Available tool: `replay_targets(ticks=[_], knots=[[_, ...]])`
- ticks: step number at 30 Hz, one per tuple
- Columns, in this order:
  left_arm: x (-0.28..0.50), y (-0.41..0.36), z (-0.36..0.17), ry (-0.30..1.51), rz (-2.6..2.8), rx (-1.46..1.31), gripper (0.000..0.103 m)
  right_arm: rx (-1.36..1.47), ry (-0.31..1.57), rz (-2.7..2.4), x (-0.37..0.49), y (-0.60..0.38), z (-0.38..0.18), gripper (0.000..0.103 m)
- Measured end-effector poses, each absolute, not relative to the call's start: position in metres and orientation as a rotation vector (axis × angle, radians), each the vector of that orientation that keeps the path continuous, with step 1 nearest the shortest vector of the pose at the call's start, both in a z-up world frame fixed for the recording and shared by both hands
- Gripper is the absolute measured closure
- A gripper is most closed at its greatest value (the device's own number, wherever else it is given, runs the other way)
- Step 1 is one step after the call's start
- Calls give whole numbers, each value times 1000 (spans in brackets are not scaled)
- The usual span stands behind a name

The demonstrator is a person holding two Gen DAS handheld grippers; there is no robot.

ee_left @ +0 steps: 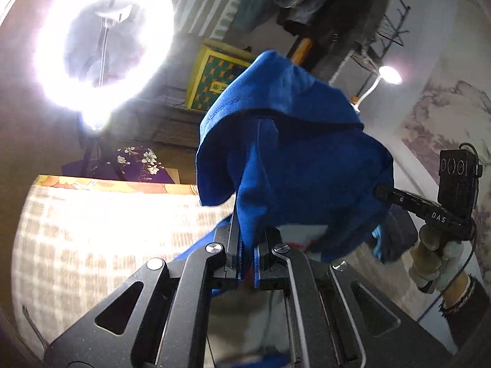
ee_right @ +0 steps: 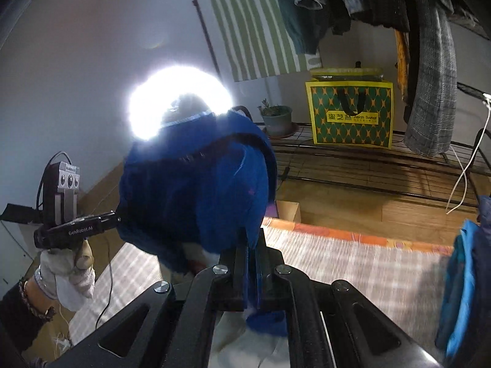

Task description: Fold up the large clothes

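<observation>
A large blue garment (ee_left: 291,141) hangs in the air between both grippers, above the checked cloth-covered table (ee_left: 92,230). My left gripper (ee_left: 247,245) is shut on one edge of it; the fabric bunches up and over the fingers. At the right of the left wrist view, the right gripper (ee_left: 383,191) bites into the garment's far side, held by a gloved hand (ee_left: 435,257). In the right wrist view my right gripper (ee_right: 250,245) is shut on the blue garment (ee_right: 196,190), and the left gripper (ee_right: 118,217) grips its other side, in a gloved hand (ee_right: 67,263).
A bright ring light (ee_left: 101,40) on a stand glares beyond the table. A yellow-green bag (ee_right: 349,113) and a potted plant (ee_right: 276,119) sit on a wire rack (ee_right: 368,165). Clothes (ee_right: 426,92) hang at the upper right. Blue clothing (ee_right: 463,291) lies at the table's right edge.
</observation>
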State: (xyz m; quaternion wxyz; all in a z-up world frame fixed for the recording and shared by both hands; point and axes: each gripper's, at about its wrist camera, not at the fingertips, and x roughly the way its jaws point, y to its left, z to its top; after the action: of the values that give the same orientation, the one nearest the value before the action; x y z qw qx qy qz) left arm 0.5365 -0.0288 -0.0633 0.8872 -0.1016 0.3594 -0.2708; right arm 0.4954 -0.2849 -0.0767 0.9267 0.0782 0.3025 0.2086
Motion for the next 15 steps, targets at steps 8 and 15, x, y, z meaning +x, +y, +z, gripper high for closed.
replay_targets(ticks=[8,15], knots=[[453,-16,-54,738,-588,-185,101,146,615,444,402,-271,-69,103],[388,-2,-63,745,-594,-159,101,155,614,452,334,-270,-83,103]])
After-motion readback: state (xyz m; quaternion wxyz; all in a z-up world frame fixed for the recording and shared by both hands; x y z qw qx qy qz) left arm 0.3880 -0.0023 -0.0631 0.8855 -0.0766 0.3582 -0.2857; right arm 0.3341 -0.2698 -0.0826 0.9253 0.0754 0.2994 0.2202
